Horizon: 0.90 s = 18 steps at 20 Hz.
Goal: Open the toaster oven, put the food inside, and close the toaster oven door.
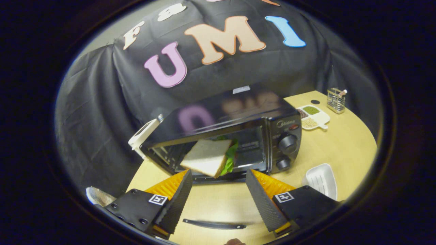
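Hand-held gripper (218, 177) fingers spread wide, gripping nothing. Sandwich (208, 156) sits just ahead of the fingertips at the toaster oven (238, 136) mouth, tilted; contact with a rack can't be made out, interior dark. Oven door is down, its handle (214, 224) visible between the fingers. Divided dish (315, 117), white tray (322, 180), wire holder (336, 99) on the tabletop (347, 146) beyond.
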Tool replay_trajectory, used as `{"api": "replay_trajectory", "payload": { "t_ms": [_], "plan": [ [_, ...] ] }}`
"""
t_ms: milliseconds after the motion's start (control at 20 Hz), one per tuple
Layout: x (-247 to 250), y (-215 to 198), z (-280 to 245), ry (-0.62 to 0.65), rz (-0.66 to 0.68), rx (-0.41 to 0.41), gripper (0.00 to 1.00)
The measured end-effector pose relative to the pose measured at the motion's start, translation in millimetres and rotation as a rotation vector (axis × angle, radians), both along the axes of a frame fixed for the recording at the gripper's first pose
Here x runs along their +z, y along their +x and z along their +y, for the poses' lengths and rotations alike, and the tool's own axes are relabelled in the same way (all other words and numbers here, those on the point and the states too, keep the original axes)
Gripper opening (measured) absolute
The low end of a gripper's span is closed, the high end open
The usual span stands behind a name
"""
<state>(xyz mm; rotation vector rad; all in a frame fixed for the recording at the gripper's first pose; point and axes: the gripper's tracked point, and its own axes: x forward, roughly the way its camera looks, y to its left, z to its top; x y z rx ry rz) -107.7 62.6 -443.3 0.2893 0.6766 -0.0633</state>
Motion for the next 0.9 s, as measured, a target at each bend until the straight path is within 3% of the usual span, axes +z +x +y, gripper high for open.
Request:
{"api": "replay_trajectory", "payload": {
  "t_ms": [600,900],
  "plan": [
    [-34,-75,84,0.063,0.216,0.34,0.98],
    [-63,-117,85,0.049,0.406,0.399,0.98]
  ]
}}
